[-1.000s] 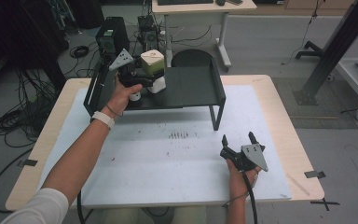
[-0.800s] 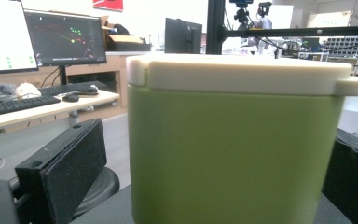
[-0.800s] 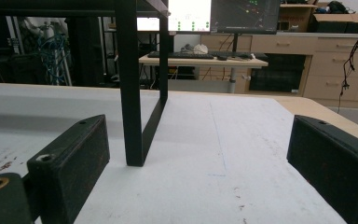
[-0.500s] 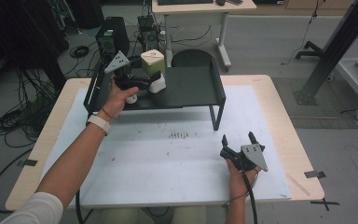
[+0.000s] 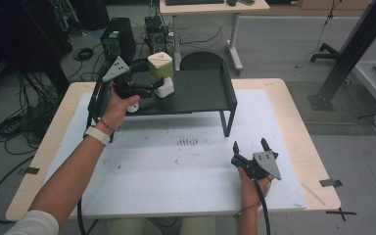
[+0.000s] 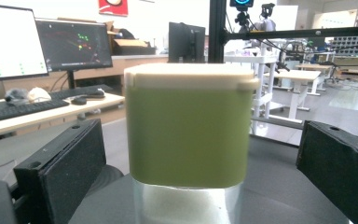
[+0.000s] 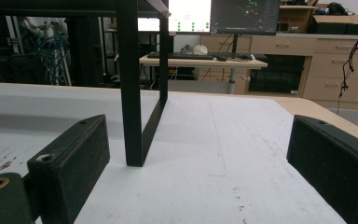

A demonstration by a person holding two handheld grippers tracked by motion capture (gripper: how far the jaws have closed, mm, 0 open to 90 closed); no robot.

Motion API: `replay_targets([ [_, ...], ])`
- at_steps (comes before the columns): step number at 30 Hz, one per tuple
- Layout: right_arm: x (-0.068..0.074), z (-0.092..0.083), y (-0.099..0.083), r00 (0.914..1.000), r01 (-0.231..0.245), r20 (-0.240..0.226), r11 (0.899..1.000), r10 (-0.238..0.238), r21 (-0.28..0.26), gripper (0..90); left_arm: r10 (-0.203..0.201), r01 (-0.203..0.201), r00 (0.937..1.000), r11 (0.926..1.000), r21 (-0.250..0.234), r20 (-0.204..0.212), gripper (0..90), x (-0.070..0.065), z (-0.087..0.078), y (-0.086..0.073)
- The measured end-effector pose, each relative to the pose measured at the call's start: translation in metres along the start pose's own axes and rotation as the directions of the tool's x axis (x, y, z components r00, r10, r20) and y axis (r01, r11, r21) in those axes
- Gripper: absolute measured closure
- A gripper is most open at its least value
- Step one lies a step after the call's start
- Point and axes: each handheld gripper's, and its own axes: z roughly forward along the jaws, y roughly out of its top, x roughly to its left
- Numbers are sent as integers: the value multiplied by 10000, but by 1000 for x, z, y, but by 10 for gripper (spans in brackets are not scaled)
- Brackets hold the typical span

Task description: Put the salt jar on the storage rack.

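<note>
A green container (image 5: 160,68) with a cream top and a pale lower part stands upright on the black raised shelf (image 5: 200,90) at the table's back left. My left gripper (image 5: 152,87) reaches in from the left at its level. In the left gripper view the container (image 6: 189,135) stands between the two jaws, with a gap on each side, so my left gripper (image 6: 200,168) is open around it. My right gripper (image 5: 249,146) rests open on the white mat (image 5: 176,166) at the front right, with nothing between its fingers (image 7: 70,158).
The shelf's front right leg (image 5: 223,125) stands ahead of my right gripper, and this leg (image 7: 133,93) rises just left of centre in the right gripper view. The shelf has raised side walls. Desks, monitors and cables surround the table.
My left gripper has drawn back a little to the left while the container stayed in place. The right gripper has not moved.
</note>
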Motion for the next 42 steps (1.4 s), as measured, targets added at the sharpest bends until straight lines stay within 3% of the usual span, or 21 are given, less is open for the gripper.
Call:
replay_targets([
  [11, 0, 0, 0, 10000, -27, 2, 10000, 27, -71, 60, 98, -118, 9985, 9993, -351, -547, 2, -17, -38, 18],
  [23, 0, 0, 0, 10000, -23, 13, 10000, 23, -59, 60, 402, -453, 9968, 9963, -737, -696, 2, -45, -79, 31],
  [35, 0, -1, 0, 10000, -58, 36, 9999, 58, -96, 60, 253, -351, 9935, 9956, -873, -1113, 2, -62, -114, 28],
  [42, 0, -1, 0, 10000, -48, 46, 9999, 49, -98, 60, 126, -224, 9889, 9976, -652, -1478, 2, -69, -140, 15],
])
